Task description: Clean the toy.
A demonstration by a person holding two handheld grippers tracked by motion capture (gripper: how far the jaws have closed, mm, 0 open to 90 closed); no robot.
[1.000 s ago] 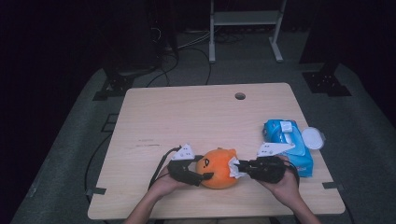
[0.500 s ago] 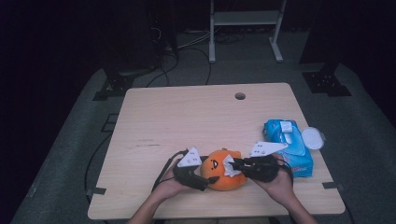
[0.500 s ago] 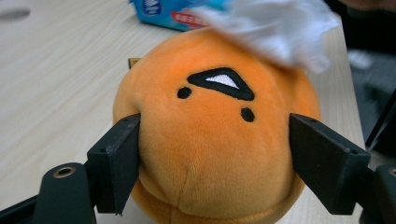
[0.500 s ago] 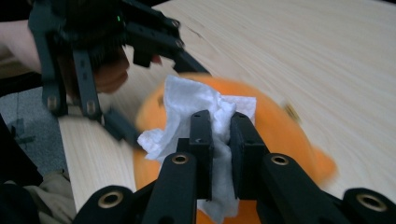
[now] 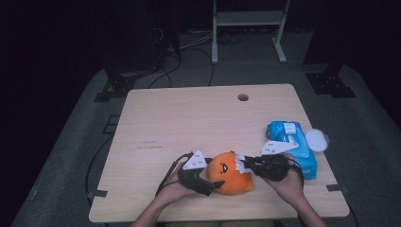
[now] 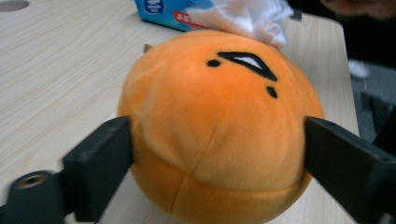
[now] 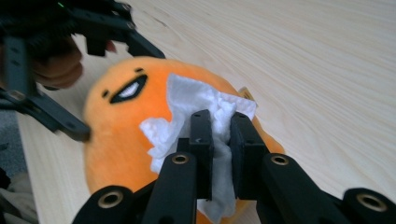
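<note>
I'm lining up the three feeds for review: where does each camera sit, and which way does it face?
High view: above the near edge, looking forward and down on the table; forearms, both hands.
Left gripper view: rides the left gripper, facing the orange plush; black jaws.
Right gripper view: rides the right gripper, pinching a white wipe.
Shared: the plush.

Orange plush ball (image 5: pixel 230 173), white wipe (image 7: pixel 196 109) against it
</note>
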